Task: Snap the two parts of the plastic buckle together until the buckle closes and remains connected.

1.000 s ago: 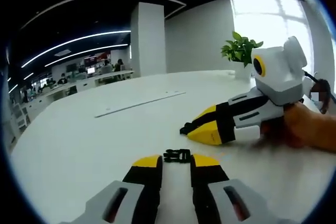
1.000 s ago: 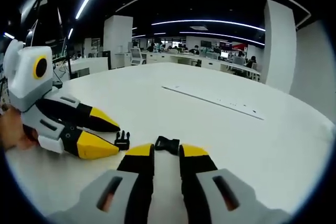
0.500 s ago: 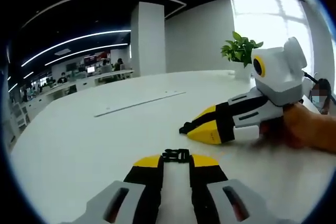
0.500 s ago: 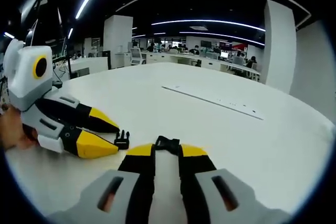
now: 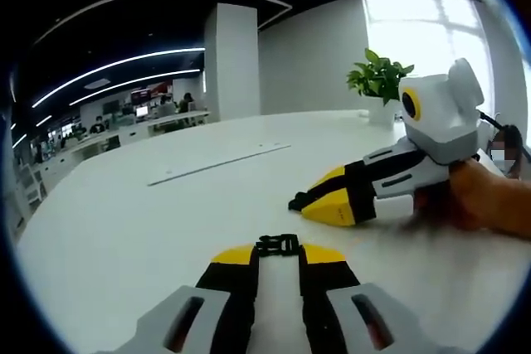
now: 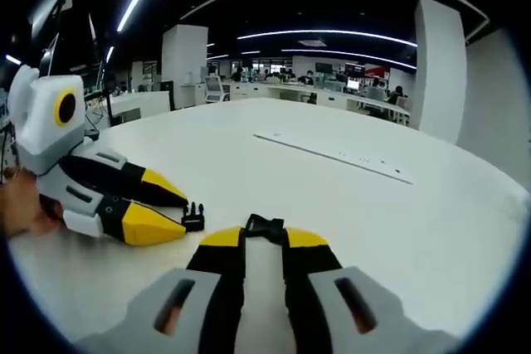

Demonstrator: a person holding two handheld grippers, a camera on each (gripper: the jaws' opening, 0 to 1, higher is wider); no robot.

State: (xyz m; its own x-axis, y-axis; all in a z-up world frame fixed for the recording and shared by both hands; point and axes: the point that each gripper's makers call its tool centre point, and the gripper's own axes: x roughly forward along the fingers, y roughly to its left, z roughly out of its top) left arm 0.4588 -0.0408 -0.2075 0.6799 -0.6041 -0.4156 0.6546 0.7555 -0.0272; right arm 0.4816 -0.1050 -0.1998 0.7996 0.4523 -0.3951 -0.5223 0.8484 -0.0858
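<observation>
Black buckle halves (image 5: pixel 278 245) (image 6: pixel 264 227) sit clamped at each gripper's jaw tips

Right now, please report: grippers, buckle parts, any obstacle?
Left gripper shut on pronged buckle half. Right gripper shut on socket buckle half. Halves apart, not yet snapped. White table, nothing between them.

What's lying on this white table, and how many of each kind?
Black buckle halves: 2, one at the left gripper tips, one at the right gripper tips
Grippers: 2
Potted plant: 1
Long flat white strip: 1
Total: 6
</observation>
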